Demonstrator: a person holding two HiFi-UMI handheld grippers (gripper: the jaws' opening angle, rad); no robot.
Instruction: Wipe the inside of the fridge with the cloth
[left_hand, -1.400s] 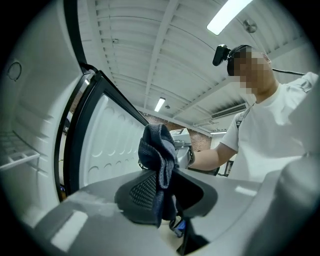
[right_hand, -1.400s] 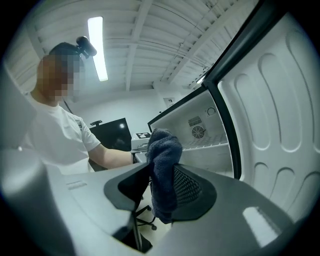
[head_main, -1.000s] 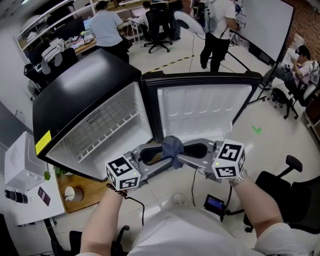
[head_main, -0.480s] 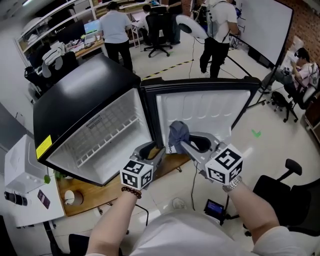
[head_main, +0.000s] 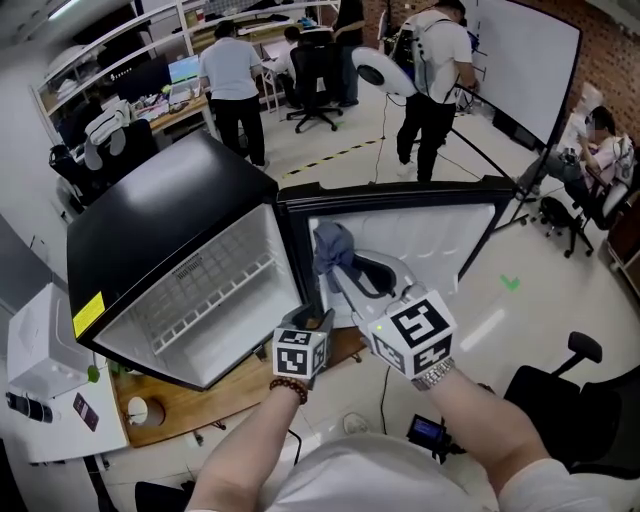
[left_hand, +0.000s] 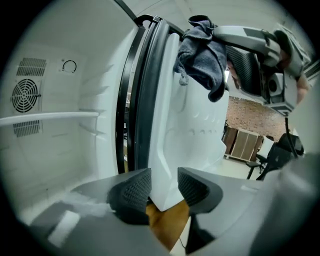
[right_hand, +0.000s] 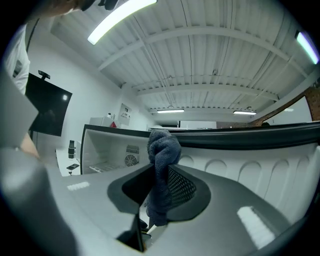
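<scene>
The black fridge (head_main: 150, 215) stands open, its white inside (head_main: 215, 265) at the left and its door (head_main: 420, 235) swung out to the right. My right gripper (head_main: 340, 262) is shut on a blue-grey cloth (head_main: 332, 243), held level near the door's inner face close to the hinge. The cloth (right_hand: 162, 150) bulges up from between the right gripper's (right_hand: 160, 185) pads. My left gripper (head_main: 312, 322) is lower, at the door's bottom corner. Its jaws have just been closing. In the left gripper view the left gripper (left_hand: 164, 187) is open, with the door's white lower corner (left_hand: 165, 165) between its pads and the cloth (left_hand: 202, 55) above.
A wire shelf (head_main: 205, 280) crosses the fridge's inside. The fridge rests on a wooden board (head_main: 180, 385). A white cabinet (head_main: 45, 370) is at the left, a black chair (head_main: 580, 350) at the right and a small device (head_main: 430, 432) on the floor. People and office chairs fill the back.
The two grippers, together at the cloth a second ago, have parted. The right has carried the cloth up toward the door's inner face. The left has sunk to the door's lower corner.
</scene>
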